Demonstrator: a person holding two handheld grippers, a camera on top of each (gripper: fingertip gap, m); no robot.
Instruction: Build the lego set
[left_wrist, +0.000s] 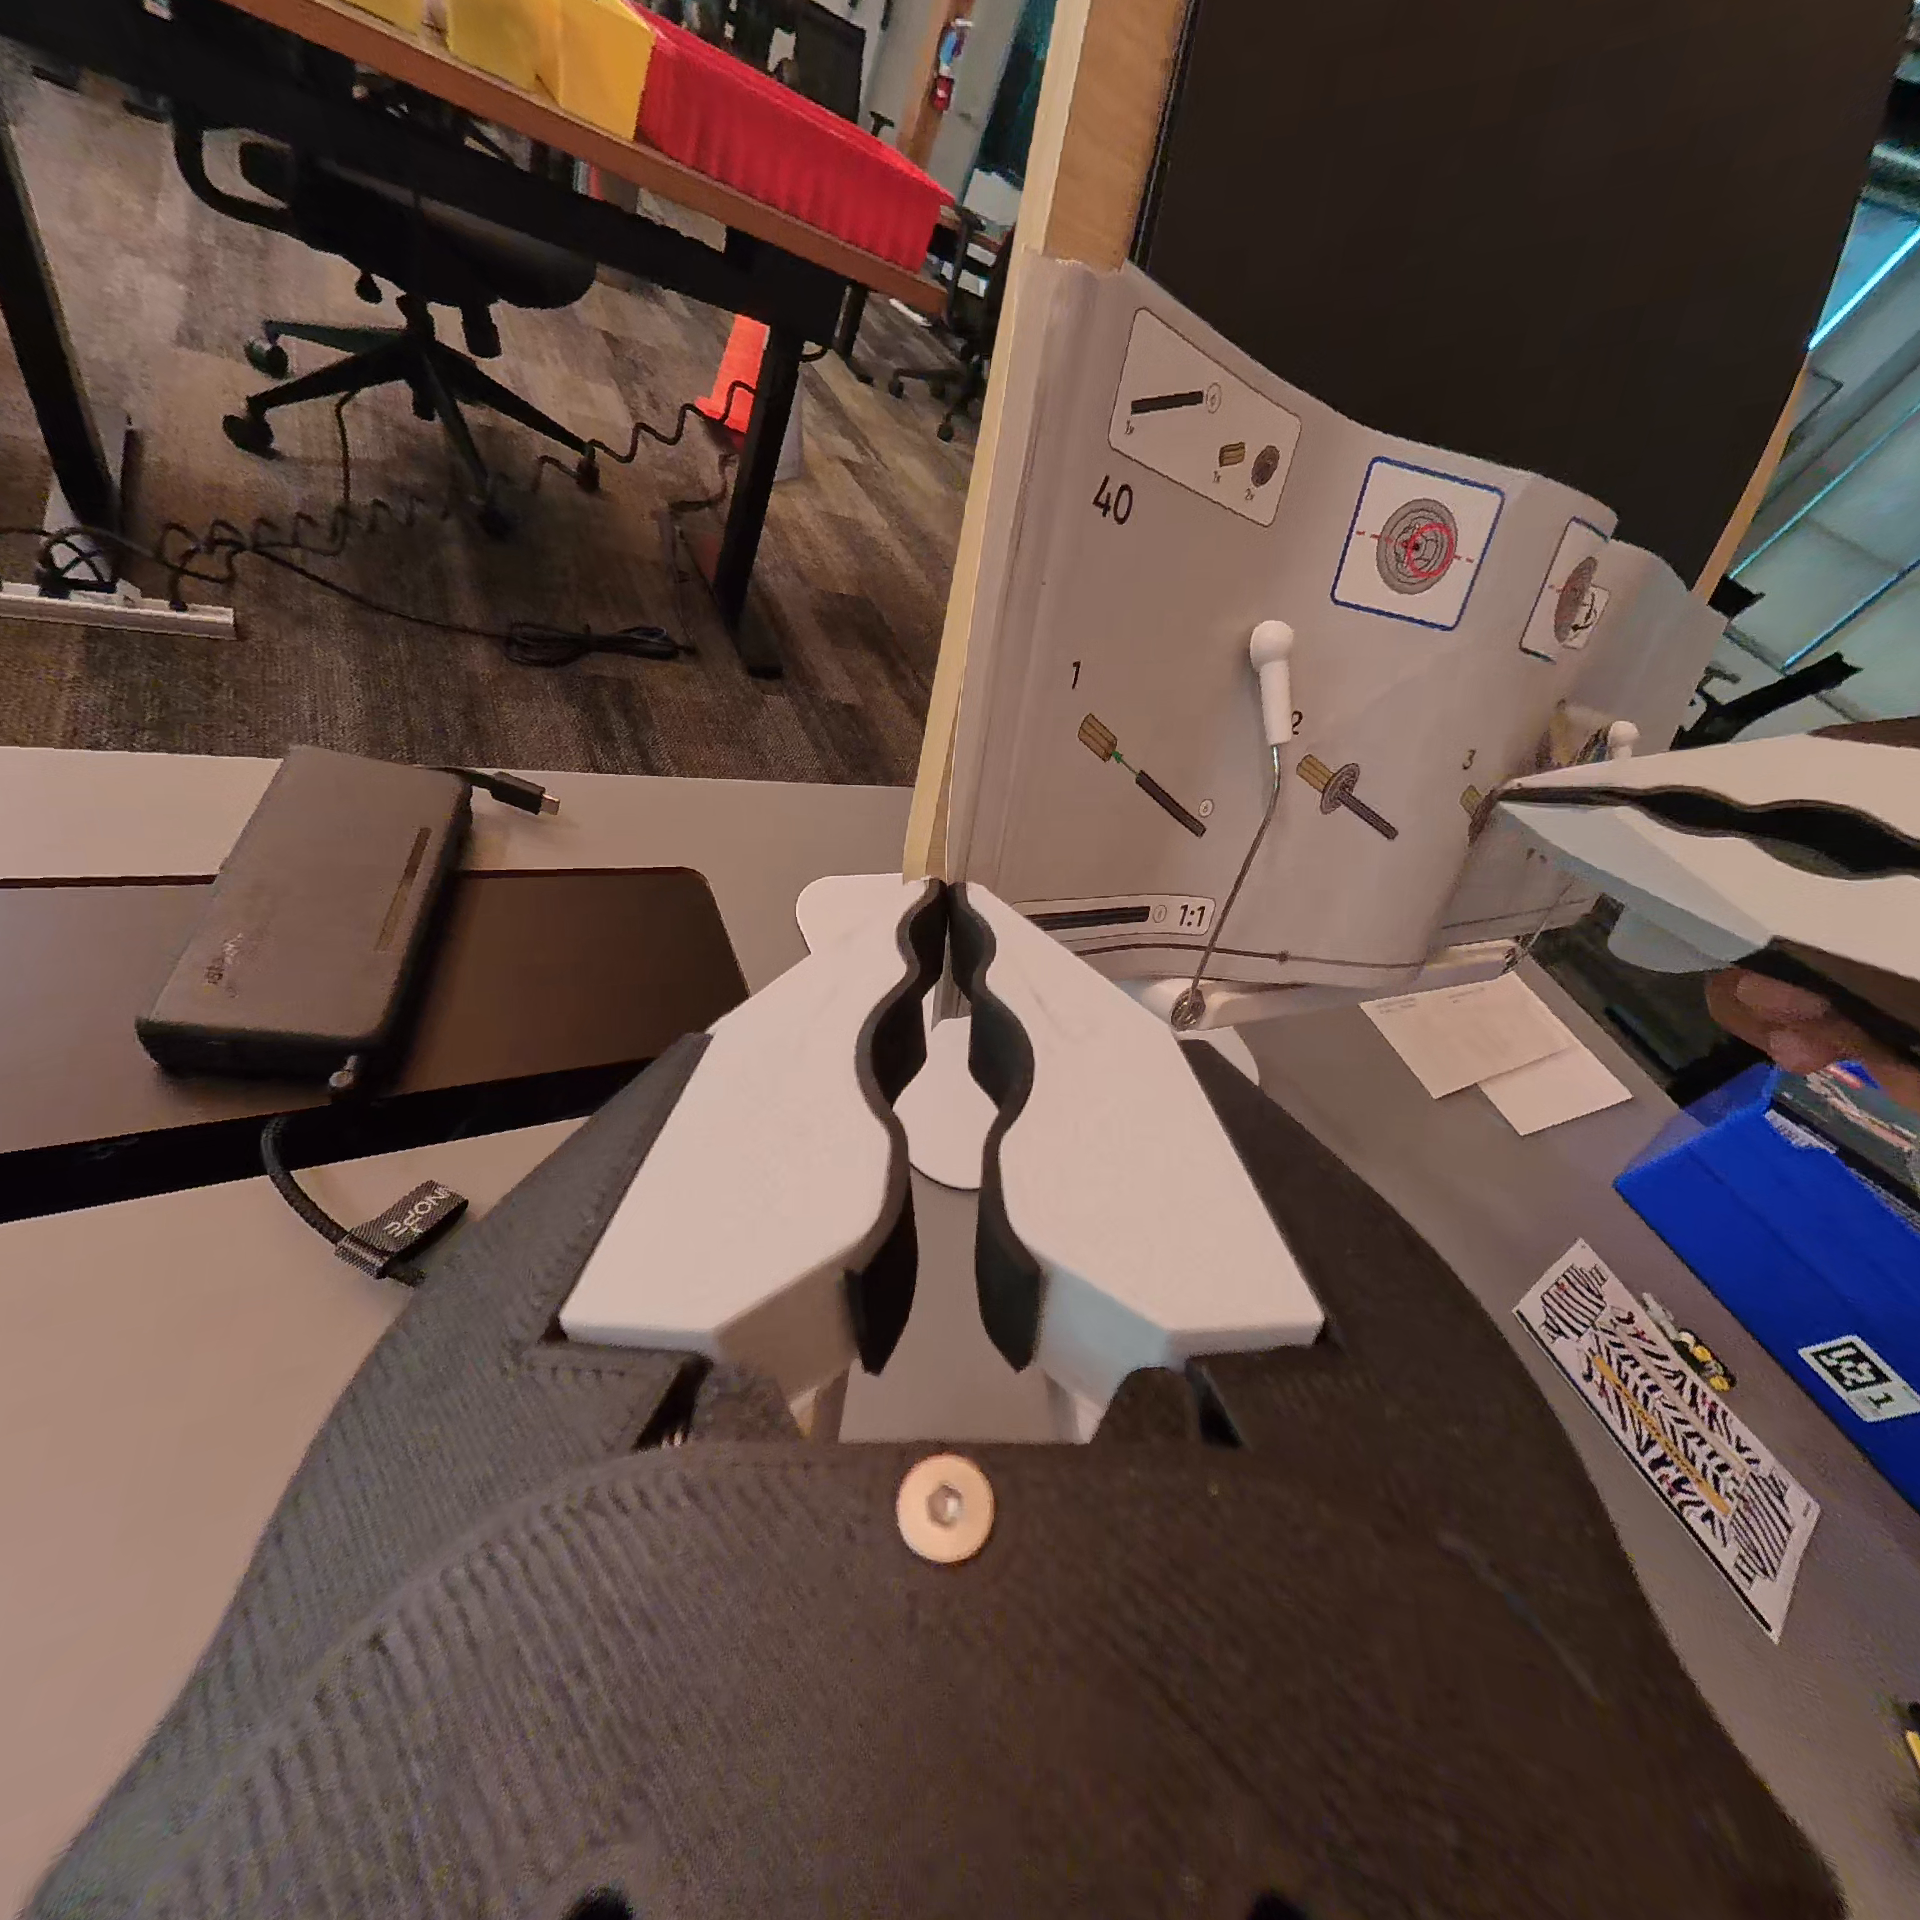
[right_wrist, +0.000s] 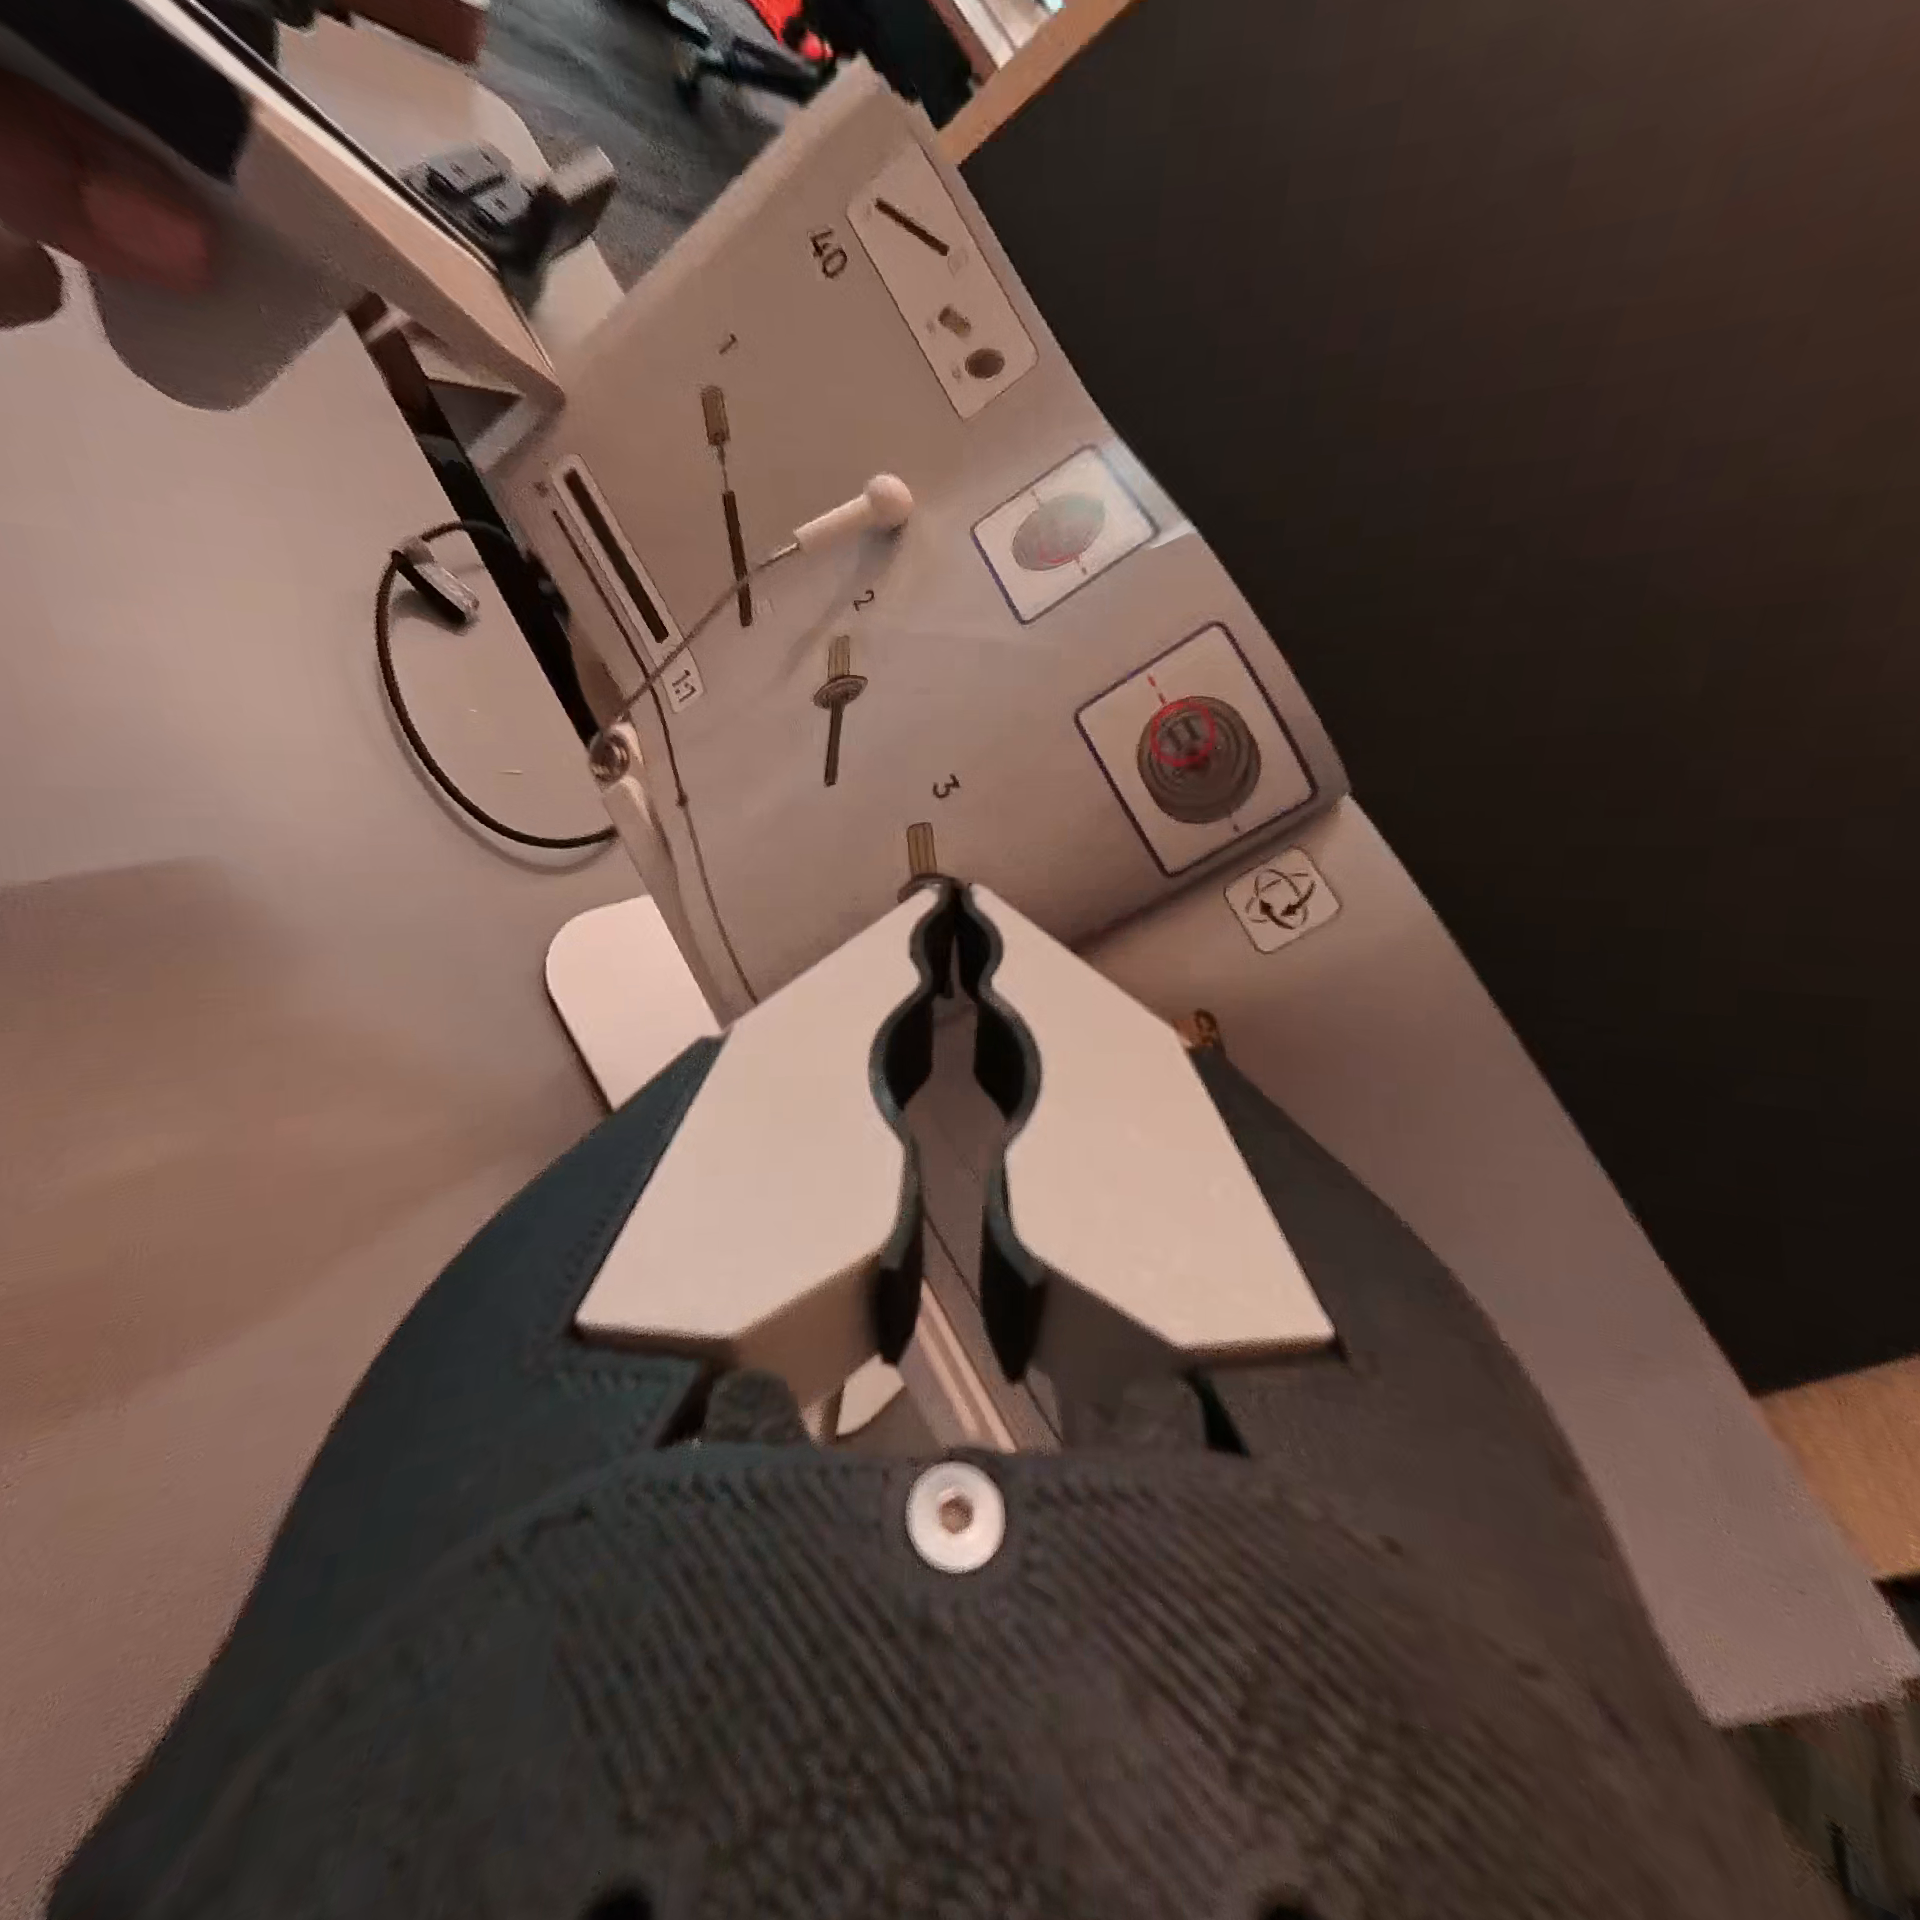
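The open instruction booklet (left_wrist: 1247, 644) stands on a white stand with a wire clip (left_wrist: 1272, 665) against a dark panel. My left gripper (left_wrist: 945, 891) is shut, its tips right at the booklet's left edge; it also shows in the right wrist view (right_wrist: 525, 400), at that same edge. My right gripper (right_wrist: 952, 896) is shut, its tips against the booklet page (right_wrist: 935, 675) at the lowest printed step; the left wrist view shows it (left_wrist: 1501, 802) coming in from the right. I cannot tell whether either one pinches paper. No loose bricks show.
A black flat device (left_wrist: 312, 914) with a cable lies on the table at the left. A blue box (left_wrist: 1787, 1236), a striped sticker sheet (left_wrist: 1662, 1423) and white papers (left_wrist: 1486, 1029) lie at the right. The stand's base plate (right_wrist: 623, 997) sits below the booklet. The grippers' ends are close to 15 cm from one another. The black flat device (left_wrist: 312, 914) lies around 25 cm away from my left fingertips.
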